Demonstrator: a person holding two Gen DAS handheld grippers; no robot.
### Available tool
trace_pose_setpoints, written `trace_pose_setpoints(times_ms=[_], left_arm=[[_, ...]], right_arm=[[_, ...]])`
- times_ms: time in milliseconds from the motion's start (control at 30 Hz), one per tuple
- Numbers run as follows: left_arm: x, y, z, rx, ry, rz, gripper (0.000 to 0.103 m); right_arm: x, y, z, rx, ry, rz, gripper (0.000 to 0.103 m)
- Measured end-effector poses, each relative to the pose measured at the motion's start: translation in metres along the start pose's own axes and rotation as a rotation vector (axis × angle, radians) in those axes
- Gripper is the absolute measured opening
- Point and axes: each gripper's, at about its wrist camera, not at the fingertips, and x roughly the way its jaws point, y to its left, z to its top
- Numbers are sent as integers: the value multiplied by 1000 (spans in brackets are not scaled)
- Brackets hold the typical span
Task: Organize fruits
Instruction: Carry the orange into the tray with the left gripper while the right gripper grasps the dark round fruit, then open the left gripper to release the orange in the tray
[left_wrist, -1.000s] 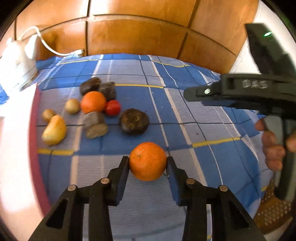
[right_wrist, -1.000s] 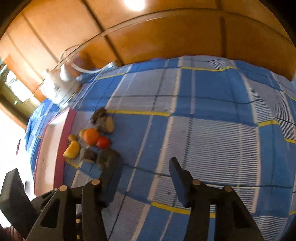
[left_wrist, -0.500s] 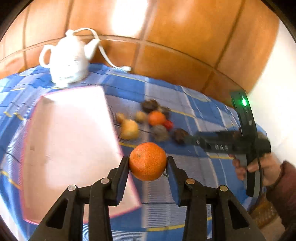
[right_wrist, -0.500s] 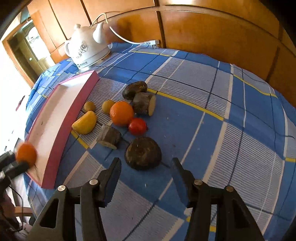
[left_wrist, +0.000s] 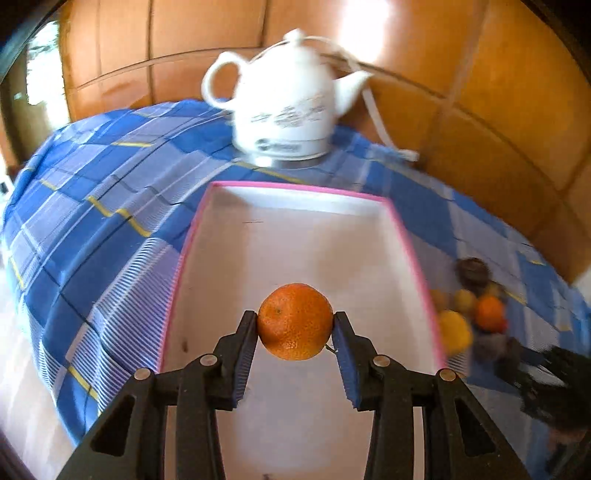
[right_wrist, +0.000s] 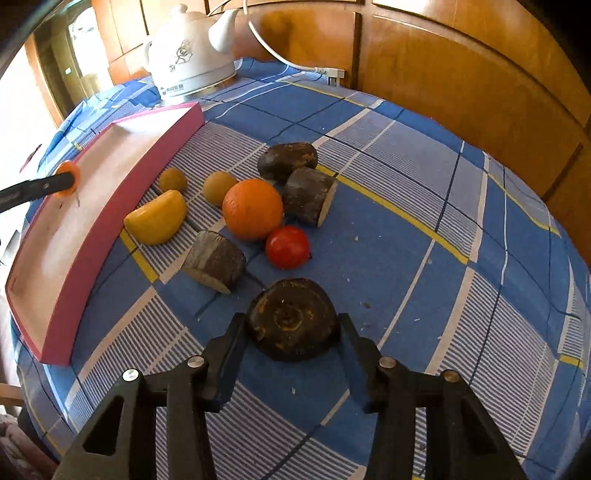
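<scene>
My left gripper is shut on an orange tangerine and holds it over the white floor of the pink-rimmed tray. In the right wrist view that tangerine shows at the far left, above the tray. My right gripper is closing on a dark brown round fruit that rests on the blue checked cloth. Its pads meet the fruit's two sides. Behind it lie an orange, a red tomato, a yellow fruit, two small tan fruits and three dark cut pieces.
A white kettle with a white cord stands behind the tray's far end. Wooden panels close off the back of the table. The cloth's right half carries only crumbs. The table edge drops off left of the tray.
My left gripper carried the tangerine leftward from above the cloth to above the tray. My right gripper came down and forward to the dark round fruit and narrowed around it.
</scene>
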Motion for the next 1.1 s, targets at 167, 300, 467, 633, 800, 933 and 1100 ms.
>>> trace_pose_setpoints(times_ms=[167,300,467,633,800,933,1100], left_arm=[[1,-2,-9,-14,-1,29,60],[-22,-10,-21,-12,-58,42,69],[-53,-24,-37,33,-127,56,82],[-83,-35,-56,83,-190,71,87],[-95,-34,-67,88,-199,66,88],[-100,-30,-73,88,-198,79,88],[-105,-21,-81,59,-190,84,88]], right_arm=[[-1,3,-1,-23,0,-30,49],[1,5,2,-10,-1,-23,49],[0,3,1,11,-1,-14,49],[-2,6,-3,11,-2,-39,48],[-6,16,-8,-20,-12,-103,48],[-6,21,-10,-30,-14,-136,48],[-6,17,-15,12,-19,-127,48]])
